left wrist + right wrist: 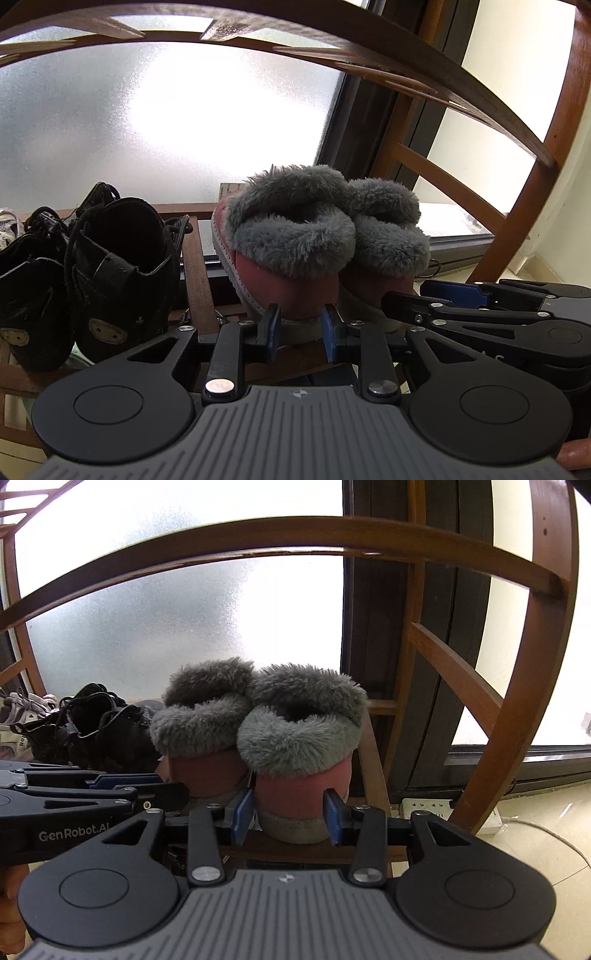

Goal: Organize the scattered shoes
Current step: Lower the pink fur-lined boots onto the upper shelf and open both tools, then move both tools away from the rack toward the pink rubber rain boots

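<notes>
Frosted glass glows behind a wooden shoe rack. Two pink slippers with grey fur cuffs sit side by side on its slats, straight ahead of both my grippers. My left gripper is closed on the heel of the left pink slipper, pads pressing its sides. My right gripper is closed on the heel of the right pink slipper. Black boots stand left of them. "GenRobot.AI" reads on the left gripper's side in the right wrist view. White power strip on the floor, right.
</notes>
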